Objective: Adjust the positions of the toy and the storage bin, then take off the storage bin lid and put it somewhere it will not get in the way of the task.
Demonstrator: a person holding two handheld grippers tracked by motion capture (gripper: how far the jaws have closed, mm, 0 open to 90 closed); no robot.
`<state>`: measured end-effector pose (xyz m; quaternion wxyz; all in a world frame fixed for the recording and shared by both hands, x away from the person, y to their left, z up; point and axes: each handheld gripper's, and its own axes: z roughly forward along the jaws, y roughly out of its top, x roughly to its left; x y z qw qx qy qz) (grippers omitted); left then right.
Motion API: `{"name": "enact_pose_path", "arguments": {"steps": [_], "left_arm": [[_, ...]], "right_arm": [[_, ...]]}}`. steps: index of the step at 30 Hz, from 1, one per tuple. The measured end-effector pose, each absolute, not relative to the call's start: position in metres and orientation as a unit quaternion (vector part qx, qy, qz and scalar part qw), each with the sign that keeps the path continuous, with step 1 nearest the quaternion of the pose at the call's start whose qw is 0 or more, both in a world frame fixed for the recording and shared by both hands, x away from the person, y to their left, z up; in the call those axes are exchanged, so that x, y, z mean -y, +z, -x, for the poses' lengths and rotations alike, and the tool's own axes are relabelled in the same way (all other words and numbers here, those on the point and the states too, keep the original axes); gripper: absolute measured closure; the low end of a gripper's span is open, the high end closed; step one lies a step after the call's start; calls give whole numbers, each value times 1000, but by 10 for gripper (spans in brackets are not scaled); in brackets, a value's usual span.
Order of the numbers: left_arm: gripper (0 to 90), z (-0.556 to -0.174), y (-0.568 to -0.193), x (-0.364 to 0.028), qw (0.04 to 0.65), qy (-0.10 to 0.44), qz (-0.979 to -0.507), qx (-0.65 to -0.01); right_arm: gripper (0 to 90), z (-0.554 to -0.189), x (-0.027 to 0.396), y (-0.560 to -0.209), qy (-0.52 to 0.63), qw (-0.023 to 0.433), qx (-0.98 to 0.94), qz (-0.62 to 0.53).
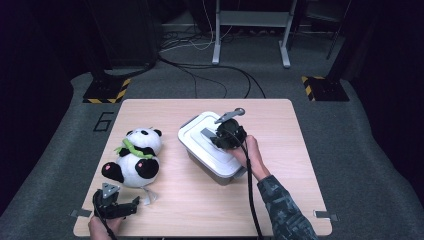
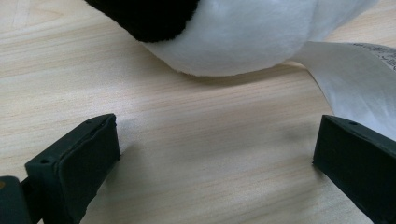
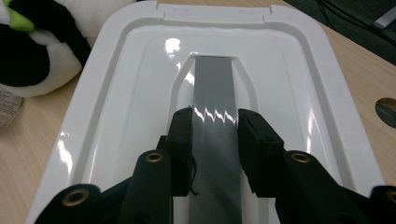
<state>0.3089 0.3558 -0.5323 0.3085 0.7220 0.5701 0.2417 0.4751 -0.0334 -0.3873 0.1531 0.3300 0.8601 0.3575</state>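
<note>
The right gripper (image 3: 215, 128) is clenched on the grey handle (image 3: 214, 93) that runs down the middle of the white lid (image 3: 299, 84), one pad against each long side of the strip, with the recessed well of the lid opening just ahead of the jaws. The lid sits on a grey bin (image 1: 216, 172) near the middle of the counter (image 1: 280, 130). Lid and handle look like stiff, glossy plastic, likely light but slick, so the flat-sided handle is the sound place to hold; the smooth rim would probably slip from the pads. A straight lift seems safest, since a lid seated all round its edge may bind if tipped. Beyond the jaws and to the far side of the bin the counter lies bare, which gives room to set the lid down. Off the other side of the lid lies the panda plush (image 1: 135, 157), just beside the bin, soft and easy to nudge, so a swing that way is tight. The left gripper (image 1: 120, 206) rests near the counter's near edge, jaws released and wide apart over bare wood, the panda's white belly and its fabric tag (image 2: 355, 84) just ahead of them.
</note>
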Motion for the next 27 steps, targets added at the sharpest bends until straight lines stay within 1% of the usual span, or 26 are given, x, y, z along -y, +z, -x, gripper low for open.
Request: {"name": "enact_pose_path", "arguments": {"steps": [14, 27], "left_arm": [[0, -309, -532, -356, 309, 242, -722, -570], [0, -309, -533, -355, 312, 242, -719, -573]], "right_arm": [[667, -473, 33, -386, 366, 161, -856, -328], [666, -466, 38, -364, 383, 172, -846, -328]]}}
